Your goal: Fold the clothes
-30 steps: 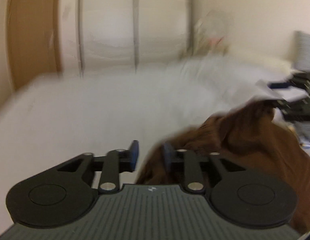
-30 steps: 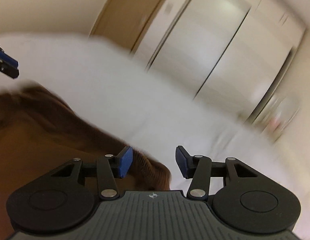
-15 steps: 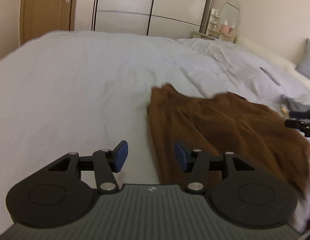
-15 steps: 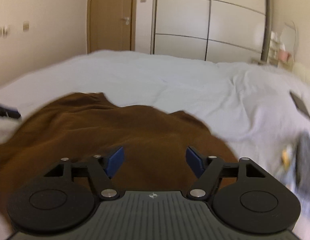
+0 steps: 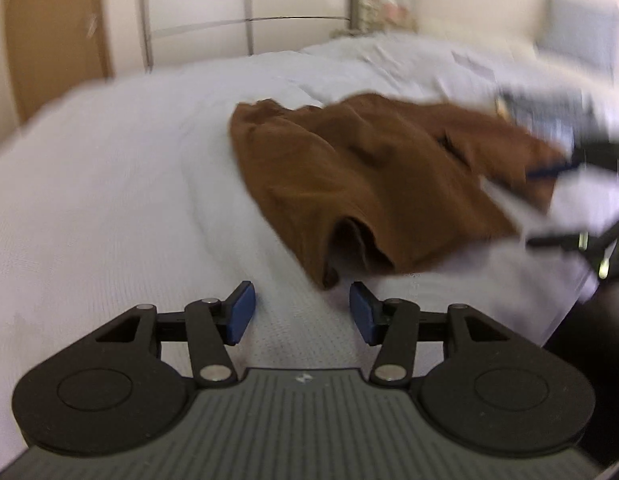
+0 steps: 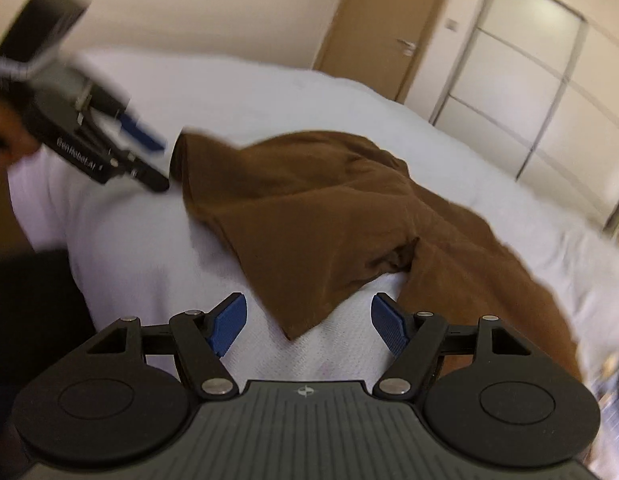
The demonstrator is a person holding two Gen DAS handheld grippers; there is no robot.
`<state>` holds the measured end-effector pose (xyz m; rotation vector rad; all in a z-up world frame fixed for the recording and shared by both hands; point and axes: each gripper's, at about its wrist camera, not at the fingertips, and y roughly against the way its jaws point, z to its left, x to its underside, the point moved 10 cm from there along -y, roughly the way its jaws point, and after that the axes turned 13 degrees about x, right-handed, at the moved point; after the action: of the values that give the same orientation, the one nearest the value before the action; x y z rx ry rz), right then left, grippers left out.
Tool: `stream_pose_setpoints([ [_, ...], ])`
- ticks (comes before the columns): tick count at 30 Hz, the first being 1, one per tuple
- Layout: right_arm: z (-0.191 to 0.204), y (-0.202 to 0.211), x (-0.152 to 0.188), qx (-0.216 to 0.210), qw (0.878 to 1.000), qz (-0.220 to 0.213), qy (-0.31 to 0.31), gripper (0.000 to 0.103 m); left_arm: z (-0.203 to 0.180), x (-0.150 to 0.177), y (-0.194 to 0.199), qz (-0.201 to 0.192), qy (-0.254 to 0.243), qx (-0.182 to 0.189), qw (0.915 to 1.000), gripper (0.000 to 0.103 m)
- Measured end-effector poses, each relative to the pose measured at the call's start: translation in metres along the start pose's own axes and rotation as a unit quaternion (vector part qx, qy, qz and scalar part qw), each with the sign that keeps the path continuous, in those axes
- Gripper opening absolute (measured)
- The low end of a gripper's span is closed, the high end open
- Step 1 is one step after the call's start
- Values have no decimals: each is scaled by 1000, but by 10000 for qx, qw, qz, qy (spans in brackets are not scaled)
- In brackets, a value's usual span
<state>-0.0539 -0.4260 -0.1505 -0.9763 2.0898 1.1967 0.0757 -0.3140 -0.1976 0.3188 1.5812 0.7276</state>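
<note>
- Left gripper [image 5: 301,312]: jaws wide, empty, just short of the garment's hem.
- Right gripper [image 6: 309,328]: wide, empty.
- Brown garment [image 5: 349,168]: soft, rumpled, on white textured bedspread [image 5: 109,200].

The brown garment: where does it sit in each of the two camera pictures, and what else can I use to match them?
Left wrist view: the brown garment lies crumpled on the white bed, centre to right, beyond the open left gripper.
Right wrist view: it fills the centre, a corner pointing between the open right gripper fingers.
Shared landmark: the wooden door behind the bed.
</note>
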Motion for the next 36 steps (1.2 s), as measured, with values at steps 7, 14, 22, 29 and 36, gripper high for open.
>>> stream_pose_setpoints([
  [7, 38, -29, 5, 194, 9903, -267, 1347, 58, -30, -3, -26, 204, -2179, -795, 9725, 42],
  [14, 34, -48, 4, 363, 9858, -295, 1611, 3, -16, -15, -19, 155, -2994, -1342, 9445, 3],
  [22, 39, -5, -30, -84, 9907, -581, 1225, 3, 9, -1, 22, 549, -3707, -1803, 9094, 3],
  [29, 69, -13, -13, -578, 9942, -144, 897, 18, 34, 39, 17, 1153, -3643, -1980, 9027, 8],
  [36, 19, 1, 17, 34, 9989, 233, 415, 38, 35, 38, 47, 729, -2637, -2046, 9398, 14],
])
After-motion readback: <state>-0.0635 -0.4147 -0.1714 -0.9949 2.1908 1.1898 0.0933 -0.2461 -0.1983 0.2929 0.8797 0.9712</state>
